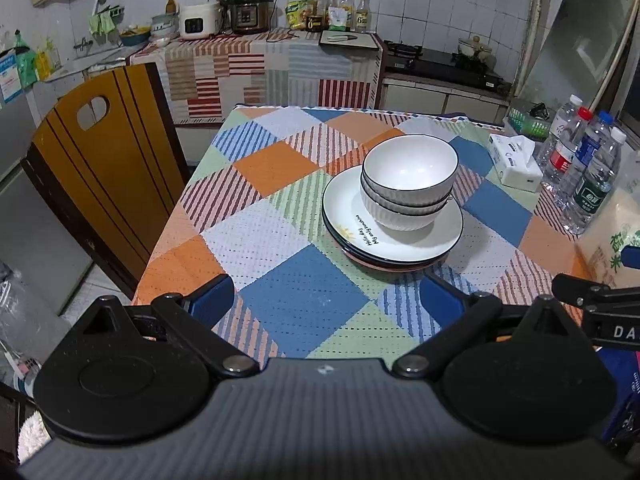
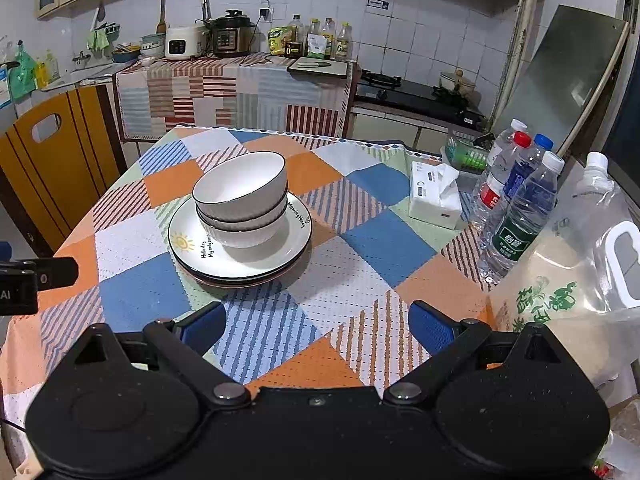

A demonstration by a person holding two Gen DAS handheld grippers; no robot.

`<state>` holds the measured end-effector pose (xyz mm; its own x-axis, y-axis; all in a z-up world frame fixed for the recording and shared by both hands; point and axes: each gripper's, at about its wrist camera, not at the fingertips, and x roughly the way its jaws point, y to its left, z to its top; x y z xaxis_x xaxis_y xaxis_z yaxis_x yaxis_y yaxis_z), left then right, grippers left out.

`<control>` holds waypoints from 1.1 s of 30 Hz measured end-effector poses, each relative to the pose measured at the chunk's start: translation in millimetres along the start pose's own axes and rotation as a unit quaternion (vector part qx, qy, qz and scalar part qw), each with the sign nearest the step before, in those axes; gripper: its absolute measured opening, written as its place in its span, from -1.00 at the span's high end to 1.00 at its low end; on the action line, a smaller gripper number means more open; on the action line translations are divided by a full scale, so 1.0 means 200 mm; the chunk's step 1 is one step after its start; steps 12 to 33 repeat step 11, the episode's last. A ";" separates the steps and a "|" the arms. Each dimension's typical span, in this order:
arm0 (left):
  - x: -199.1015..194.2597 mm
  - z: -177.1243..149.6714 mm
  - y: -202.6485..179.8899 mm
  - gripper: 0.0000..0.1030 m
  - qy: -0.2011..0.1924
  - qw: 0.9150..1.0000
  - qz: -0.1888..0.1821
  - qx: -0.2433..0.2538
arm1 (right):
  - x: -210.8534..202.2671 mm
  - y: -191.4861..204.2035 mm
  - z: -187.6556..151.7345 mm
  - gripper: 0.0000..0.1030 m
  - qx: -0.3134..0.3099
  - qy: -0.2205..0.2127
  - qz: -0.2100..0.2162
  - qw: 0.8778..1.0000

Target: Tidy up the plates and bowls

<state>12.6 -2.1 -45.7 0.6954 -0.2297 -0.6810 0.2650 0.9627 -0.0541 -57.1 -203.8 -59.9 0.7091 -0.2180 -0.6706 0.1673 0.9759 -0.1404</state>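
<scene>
White ribbed ceramic bowls (image 1: 408, 184) already sit nested on stacked round plates (image 1: 394, 236), so sorting looks finished; left gripper (image 1: 326, 296) and right gripper (image 2: 316, 324) both spread empty

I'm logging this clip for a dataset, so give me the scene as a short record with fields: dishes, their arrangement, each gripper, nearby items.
dishes: stacked bowls and stacked plates
arrangement: bowls nested, upright, standing on the top plate; one pile on the tablecloth
bowl count: at least two, exact number unclear
left gripper: open, empty, short of the pile
right gripper: open, empty, short of the pile
nearby: tissue box, water bottles, chair
</scene>
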 end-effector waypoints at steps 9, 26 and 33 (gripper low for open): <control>-0.01 -0.01 -0.01 -0.95 -0.006 1.000 0.003 0.009 | 0.01 0.01 -0.02 -0.93 -0.005 0.004 0.000 1.000; -0.02 -0.01 -0.01 -0.95 -0.005 1.000 0.003 0.010 | 0.01 0.01 -0.02 -0.93 -0.005 0.005 -0.001 1.000; -0.02 -0.01 -0.01 -0.95 -0.005 1.000 0.003 0.010 | 0.01 0.01 -0.02 -0.93 -0.005 0.005 -0.001 1.000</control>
